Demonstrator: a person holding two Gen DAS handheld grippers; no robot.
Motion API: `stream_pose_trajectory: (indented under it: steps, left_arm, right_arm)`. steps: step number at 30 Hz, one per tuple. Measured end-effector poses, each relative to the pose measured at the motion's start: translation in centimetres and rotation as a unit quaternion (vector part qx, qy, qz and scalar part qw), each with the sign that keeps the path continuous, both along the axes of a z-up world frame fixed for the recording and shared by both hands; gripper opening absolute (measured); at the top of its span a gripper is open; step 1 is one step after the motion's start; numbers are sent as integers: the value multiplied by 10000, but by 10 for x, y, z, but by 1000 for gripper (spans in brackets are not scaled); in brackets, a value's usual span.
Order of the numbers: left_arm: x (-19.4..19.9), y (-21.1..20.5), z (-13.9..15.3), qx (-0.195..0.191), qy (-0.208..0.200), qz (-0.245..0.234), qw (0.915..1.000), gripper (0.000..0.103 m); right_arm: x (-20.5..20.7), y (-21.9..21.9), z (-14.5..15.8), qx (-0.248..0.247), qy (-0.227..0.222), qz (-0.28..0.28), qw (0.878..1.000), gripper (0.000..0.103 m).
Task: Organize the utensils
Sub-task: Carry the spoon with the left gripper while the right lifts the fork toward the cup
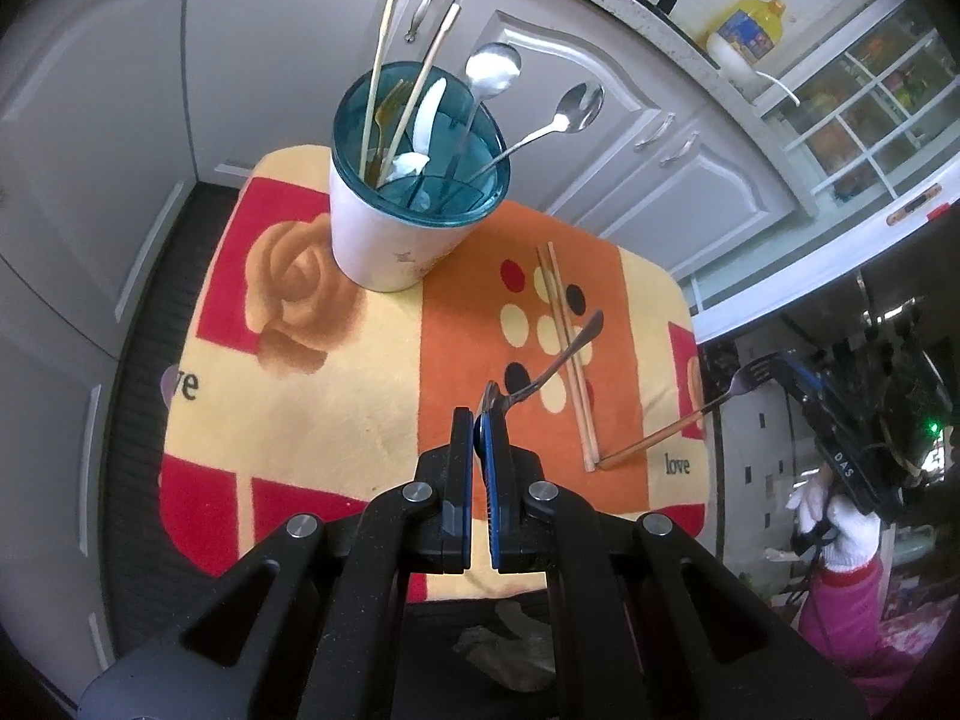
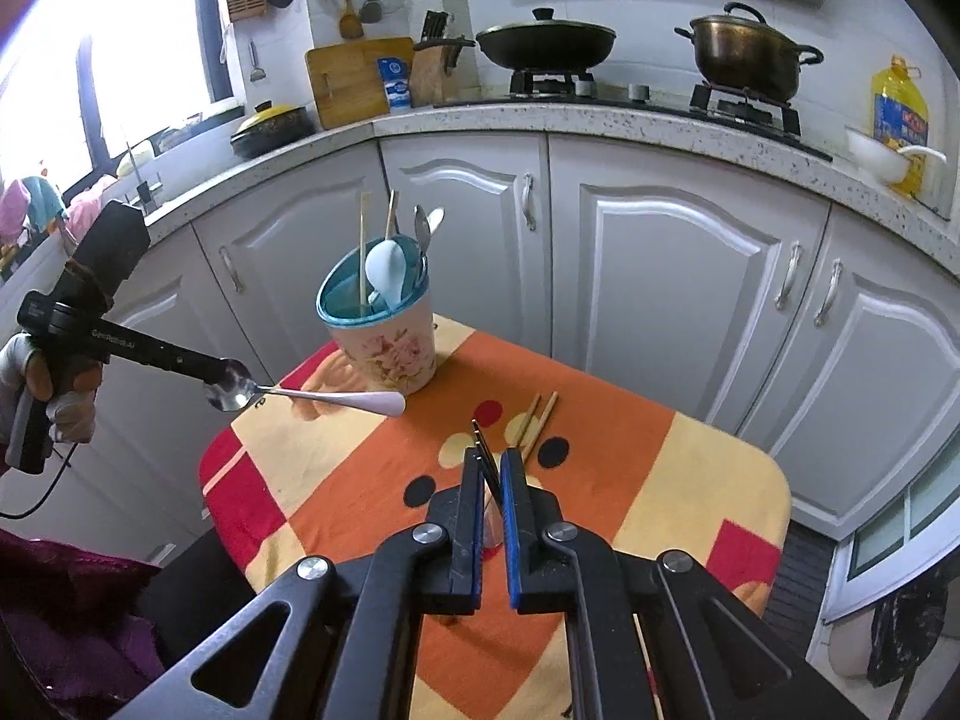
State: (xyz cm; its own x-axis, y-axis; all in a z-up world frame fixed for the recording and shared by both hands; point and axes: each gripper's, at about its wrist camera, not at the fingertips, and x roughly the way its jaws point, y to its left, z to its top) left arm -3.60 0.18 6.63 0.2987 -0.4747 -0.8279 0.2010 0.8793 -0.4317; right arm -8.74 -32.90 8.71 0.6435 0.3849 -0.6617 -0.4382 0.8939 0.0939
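Note:
A floral cup with a teal insert [image 1: 414, 180] stands at the far side of the cloth-covered table [image 1: 336, 360]; it also shows in the right wrist view [image 2: 381, 330]. It holds chopsticks, a fork and spoons. My left gripper [image 1: 480, 420] is shut on the bowl of a metal spoon [image 1: 558, 360] and holds it above the cloth; the same spoon shows in the right wrist view [image 2: 312, 396]. My right gripper [image 2: 493, 462] is shut on a wooden-handled fork [image 1: 690, 414] by its head. A pair of chopsticks [image 1: 567, 354] lies on the orange part of the cloth.
White cabinet doors [image 2: 660, 276] stand close behind the table. A speckled counter [image 2: 600, 120] above carries a wok, a pot and an oil bottle [image 2: 900, 114]. The person's gloved hand [image 1: 840, 516] shows at the right.

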Motion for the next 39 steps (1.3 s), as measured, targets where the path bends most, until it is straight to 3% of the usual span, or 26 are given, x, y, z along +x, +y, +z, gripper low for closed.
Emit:
stream_pose_trajectory:
  steps: [9,19,24,30,34,39]
  left_arm:
    - [9,28,35,-54,-235,246,9994,2]
    - [47,63,75,582,-641,571,9946,2]
    - [71,71,75,1033,-626,555,9911,2]
    - [85,70,52,1097,-447,493,9917,2]
    - [93,63,39,1149,-366,433,9918,2]
    - [105,49,27,1360,-237,292,9900,2]
  right_arm:
    - [17,15,47,47,-496,225,9985,4]
    - [70,63,117,286,-1193,432,9915,4]
    - [99,96,135,295,-1444,554,9875,4]
    - [130,114,123,342,-1161,671,9904,3]
    - [143,86,89,559,-643,439,9954,3]
    - [150,45,47,465,-130,-35,9988,4]
